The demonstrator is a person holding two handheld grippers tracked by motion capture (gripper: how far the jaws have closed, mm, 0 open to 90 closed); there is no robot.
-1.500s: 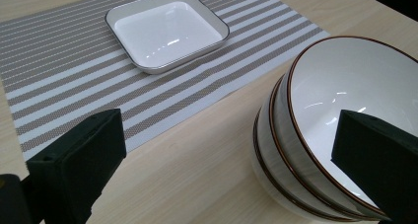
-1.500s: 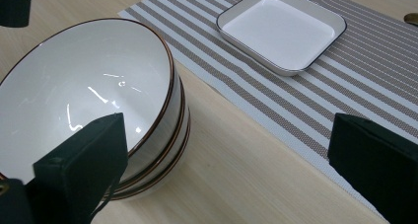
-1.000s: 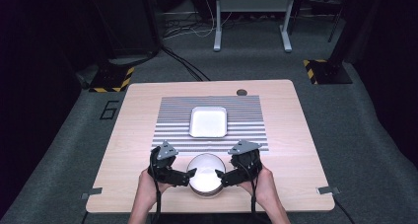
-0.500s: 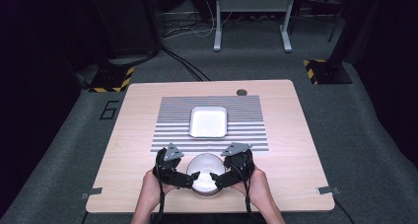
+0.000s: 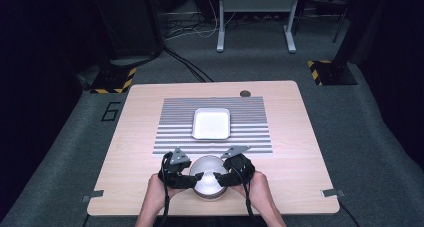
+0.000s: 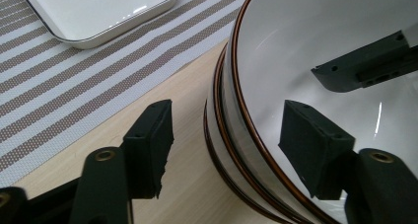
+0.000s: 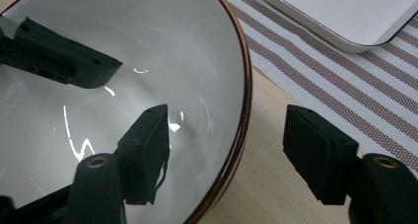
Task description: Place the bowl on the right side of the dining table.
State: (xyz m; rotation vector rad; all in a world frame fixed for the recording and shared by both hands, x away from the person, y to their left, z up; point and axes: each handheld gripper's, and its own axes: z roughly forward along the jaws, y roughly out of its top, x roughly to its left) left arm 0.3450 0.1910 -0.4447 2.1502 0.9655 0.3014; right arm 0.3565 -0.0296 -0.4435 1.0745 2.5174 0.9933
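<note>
Two-tool rim grasp on the top bowl of a nested stack

Close both tools evenly so the top bowl [image 5: 208,173] lifts level. Left tool [image 6: 226,140] and right tool [image 7: 236,152] each stand wide, one jaw inside and one outside the rim, at opposite sides. The stack sits at the counter's [image 5: 300,137] near edge, just short of the striped mat [image 5: 250,122].
</note>
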